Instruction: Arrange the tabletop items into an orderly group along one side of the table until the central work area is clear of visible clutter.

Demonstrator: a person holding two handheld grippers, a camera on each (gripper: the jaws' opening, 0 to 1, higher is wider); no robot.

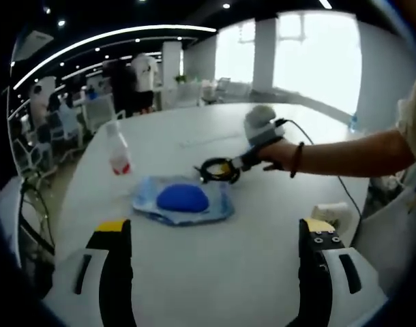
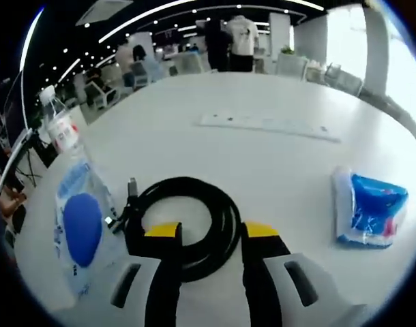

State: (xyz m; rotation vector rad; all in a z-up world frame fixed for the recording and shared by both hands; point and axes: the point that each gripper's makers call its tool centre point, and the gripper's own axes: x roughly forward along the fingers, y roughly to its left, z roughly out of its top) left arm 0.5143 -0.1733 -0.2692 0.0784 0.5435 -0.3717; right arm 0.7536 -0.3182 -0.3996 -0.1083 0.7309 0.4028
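Beyond your white table [image 2: 215, 150] you have an open office: ceiling light strips [image 1: 112, 35], bright windows [image 1: 310, 54], white pillars [image 1: 170, 63], and chairs [image 1: 99, 109] along the far edge. Two people [image 2: 239, 41] stand there, possibly at desks.
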